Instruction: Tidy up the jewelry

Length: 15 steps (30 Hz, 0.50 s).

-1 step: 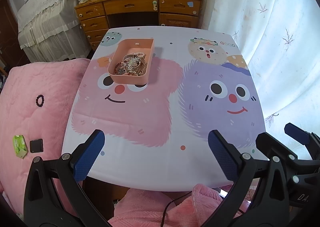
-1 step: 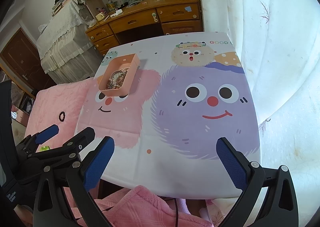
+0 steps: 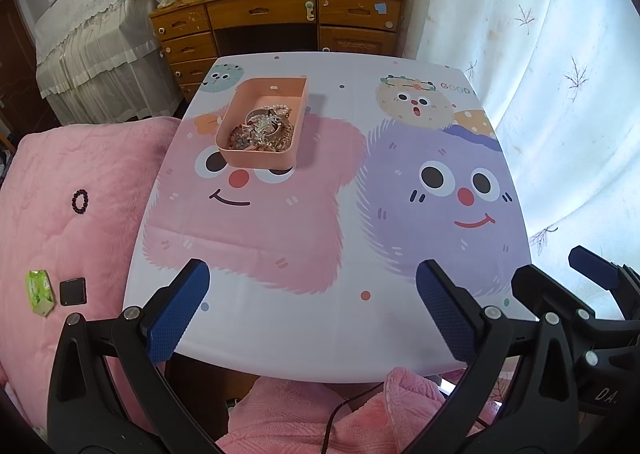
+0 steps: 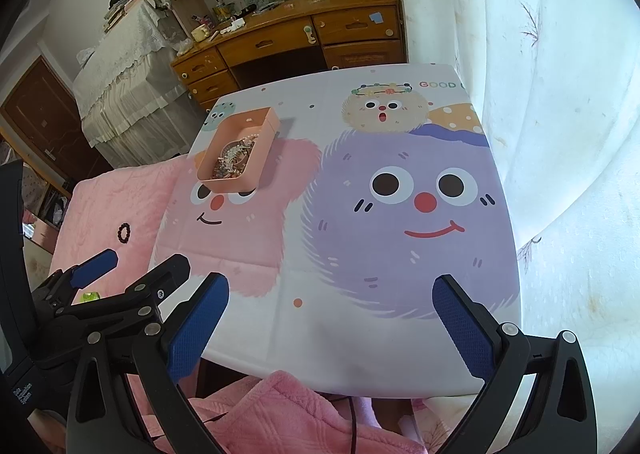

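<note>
Both tongs hang at the near edge of the worktop, side by side, nothing gripped: left tongs spread wide, right tongs spread wide too. Pink fleece and a cable sit just under them. Near and middle worktop carry only the printed cloth, no loose pieces on it that I can see. Further out, on the left half over the pink monster print, sits the tray, with the jewelry heaped in its near half and tangled: chains, rings, something pearl-like, not separable at this resolution. Off the worktop to the left, a bead bracelet lies alone on the pink quilt, well apart from the tray. Stage is ambiguous: a full tray fits pieces already gathered in as well as a pile waiting to be sorted out, so I won't call a direction. The bracelet is the one jewelry piece visibly outside the tray. Whichever way a grasp goes: come in from above, narrow the tongs before contact, pinch one piece at its edge rather than the heap, lift slowly since chains will likely drag neighbours. The tray looks light, so it may slide; brace it with the other tongs.
</note>
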Tool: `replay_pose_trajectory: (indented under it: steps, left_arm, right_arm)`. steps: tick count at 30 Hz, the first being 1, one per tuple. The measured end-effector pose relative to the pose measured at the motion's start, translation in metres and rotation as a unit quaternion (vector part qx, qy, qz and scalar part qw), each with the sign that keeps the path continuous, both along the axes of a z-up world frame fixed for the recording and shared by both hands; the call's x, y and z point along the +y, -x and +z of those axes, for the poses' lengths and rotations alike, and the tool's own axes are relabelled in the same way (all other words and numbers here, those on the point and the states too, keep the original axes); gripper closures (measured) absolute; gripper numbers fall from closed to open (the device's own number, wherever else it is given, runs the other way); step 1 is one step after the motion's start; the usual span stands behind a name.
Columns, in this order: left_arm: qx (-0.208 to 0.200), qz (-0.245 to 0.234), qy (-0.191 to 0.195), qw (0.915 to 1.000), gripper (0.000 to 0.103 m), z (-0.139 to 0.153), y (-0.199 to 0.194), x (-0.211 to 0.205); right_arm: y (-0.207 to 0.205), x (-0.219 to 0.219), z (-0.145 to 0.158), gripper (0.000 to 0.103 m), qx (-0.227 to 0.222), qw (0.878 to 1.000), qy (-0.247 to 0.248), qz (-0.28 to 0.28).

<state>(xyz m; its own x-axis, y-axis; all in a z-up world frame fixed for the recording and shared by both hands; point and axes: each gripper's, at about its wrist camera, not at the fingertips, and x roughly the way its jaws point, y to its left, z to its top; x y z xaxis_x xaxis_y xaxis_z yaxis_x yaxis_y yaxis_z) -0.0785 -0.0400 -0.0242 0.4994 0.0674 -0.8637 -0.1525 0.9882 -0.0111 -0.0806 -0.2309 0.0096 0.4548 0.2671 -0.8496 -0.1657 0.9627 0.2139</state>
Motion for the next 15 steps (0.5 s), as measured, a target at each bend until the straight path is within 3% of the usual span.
replay_pose_trajectory:
  steps: [15]
  left_arm:
    - [0.003,-0.001,-0.002,1.0000,0.001,-0.0022,-0.0013,-0.0003]
  right_arm:
    - [-0.0018,-0.0028,0.0000,0.000,0.004,1.000,0.000,0.000]
